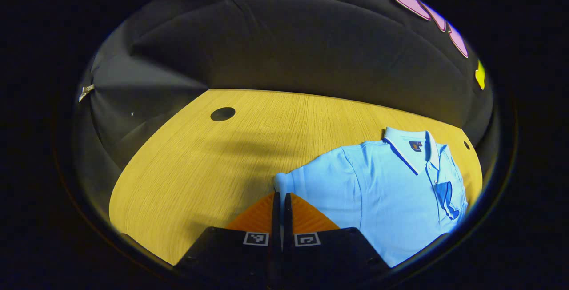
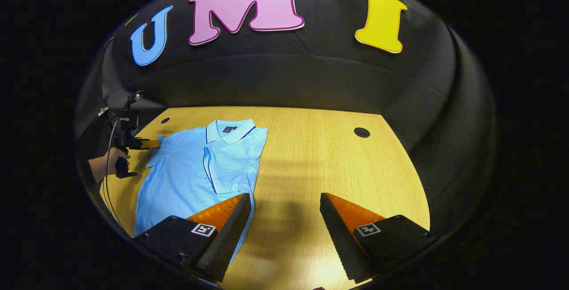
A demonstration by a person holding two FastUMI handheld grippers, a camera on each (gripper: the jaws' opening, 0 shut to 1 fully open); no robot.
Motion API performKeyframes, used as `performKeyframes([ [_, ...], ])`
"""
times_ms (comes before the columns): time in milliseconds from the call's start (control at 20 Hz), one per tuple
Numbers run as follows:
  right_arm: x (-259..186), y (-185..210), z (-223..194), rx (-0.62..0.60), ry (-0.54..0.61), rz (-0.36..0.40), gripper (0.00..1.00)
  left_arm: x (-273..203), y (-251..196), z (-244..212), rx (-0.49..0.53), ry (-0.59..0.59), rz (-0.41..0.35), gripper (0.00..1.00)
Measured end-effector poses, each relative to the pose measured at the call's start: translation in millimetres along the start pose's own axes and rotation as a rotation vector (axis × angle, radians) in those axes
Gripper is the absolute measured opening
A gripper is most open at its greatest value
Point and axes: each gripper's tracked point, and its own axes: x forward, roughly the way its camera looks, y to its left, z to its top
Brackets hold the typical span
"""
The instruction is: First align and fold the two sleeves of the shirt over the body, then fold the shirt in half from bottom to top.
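Left gripper view: The left gripper (image 1: 282, 201) has its two fingers pressed together, with only a thin slit between them. The tips sit at the cuff edge of the near sleeve (image 1: 311, 183) of the light blue polo shirt (image 1: 391, 192); whether cloth is pinched between them cannot be told. The shirt lies flat on the wooden bench (image 1: 200, 165), toward the bench's right side in this view, collar (image 1: 406, 147) pointing to the far edge. A small dark label (image 1: 416, 146) sits inside the collar; its writing is too small to read. Each finger block carries a square black-and-white marker (image 1: 256, 238). A round cable hole (image 1: 222, 114) lies near the far left corner of the bench, and a smaller hole (image 1: 466, 145) near the far right edge.

Right gripper view: The right gripper (image 2: 284, 207) is released, fingers wide apart, hovering over bare bench (image 2: 311, 156) just beside the shirt's (image 2: 195, 170) hem area. The sleeve on this side is already folded over the body, giving a straight edge (image 2: 260, 156). Across the shirt, a hand (image 2: 109, 161) holds the left gripper (image 2: 151, 144), tips at the opposite sleeve near the bench's left edge. A cable (image 2: 108, 179) hangs from it. A round hole (image 2: 362, 132) lies near the far right corner.
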Motion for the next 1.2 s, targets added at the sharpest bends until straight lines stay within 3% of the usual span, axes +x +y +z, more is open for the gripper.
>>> performKeyframes([
  [300, -2.4, 2.0, 3.1, 0.002, -0.012, 0.006, 0.98, -20.6, -31.9, 21.2, 0.05, -0.023, -0.043, 0.06],
  [600, -6.6, 5.3, 5.8, 0.021, -0.018, 0.011, 0.98, -60.5, -122.9, 64.1, 0.062, -0.104, -0.223, 0.06],
  [900, -6.3, 13.5, 5.5, 0.033, -0.02, 0.03, 0.98, -88.7, -213.6, 42.9, 0.088, -0.054, -0.377, 0.08],
  [1000, -9.5, 17.6, 2.5, 0.047, -0.015, 0.04, 0.98, -100.3, -235.5, 30.2, 0.068, -0.024, -0.437, 0.41],
  [1150, -19.2, 24.4, -3.1, 0.051, -0.015, 0.044, 1.0, -118.7, -235.3, 21.4, 0.067, -0.037, -0.427, 0.98],
  [1200, -22.4, 28.0, -6.5, 0.055, -0.012, 0.043, 1.0, -128.1, -229.8, 17.7, 0.069, -0.04, -0.415, 0.98],
])
